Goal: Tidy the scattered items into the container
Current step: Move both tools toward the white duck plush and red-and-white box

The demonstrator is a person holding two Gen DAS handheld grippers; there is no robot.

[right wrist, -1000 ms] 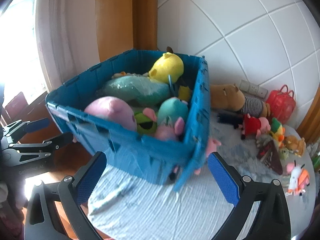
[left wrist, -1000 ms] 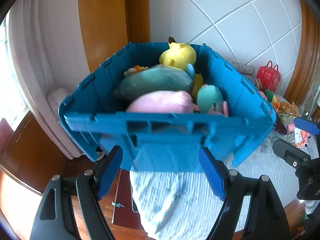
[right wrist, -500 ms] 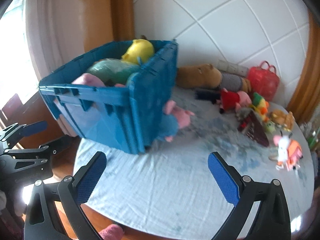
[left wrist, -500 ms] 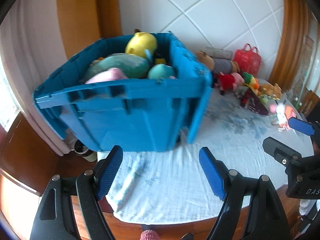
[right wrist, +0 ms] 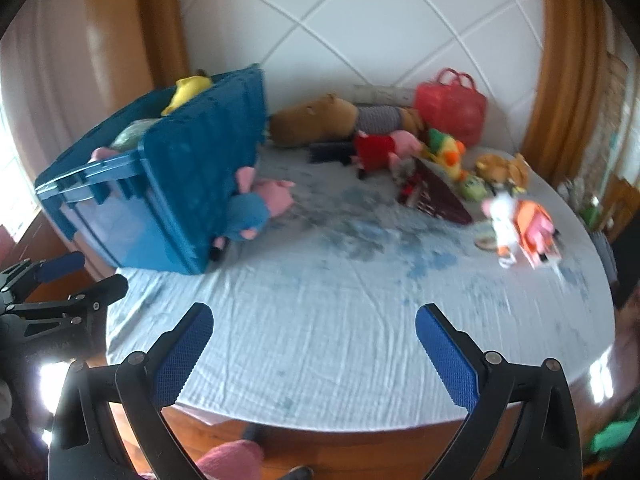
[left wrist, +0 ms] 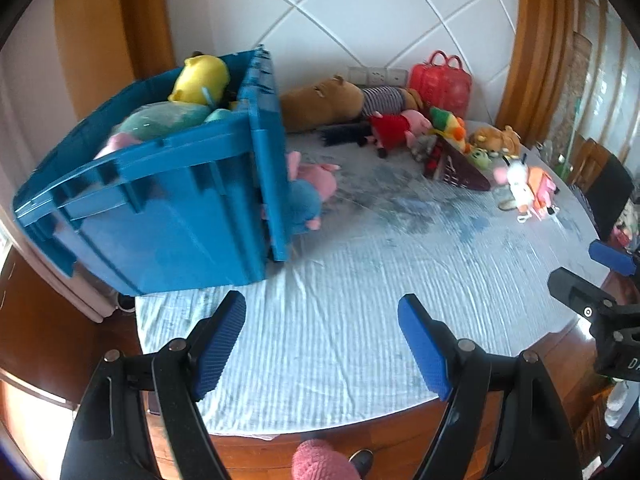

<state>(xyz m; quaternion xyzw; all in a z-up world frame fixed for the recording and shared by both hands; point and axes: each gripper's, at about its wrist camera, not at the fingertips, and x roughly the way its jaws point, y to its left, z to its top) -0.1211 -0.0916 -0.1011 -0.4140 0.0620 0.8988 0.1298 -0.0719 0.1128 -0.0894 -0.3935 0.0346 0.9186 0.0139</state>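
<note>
Tongs, left (left wrist: 322, 344) and right (right wrist: 314, 354), are hanging wide and empty, facing toys (left wrist: 400, 128) waiting outside the crate (left wrist: 168, 216).

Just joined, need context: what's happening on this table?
A person is tidying plush toys into a blue crate that already holds several. Both the left hand-held gripper and the right hand-held gripper hang open and empty over the tablecloth. A pig plush in blue lies against the crate's side; more toys and a red bag remain near the wall.
</note>
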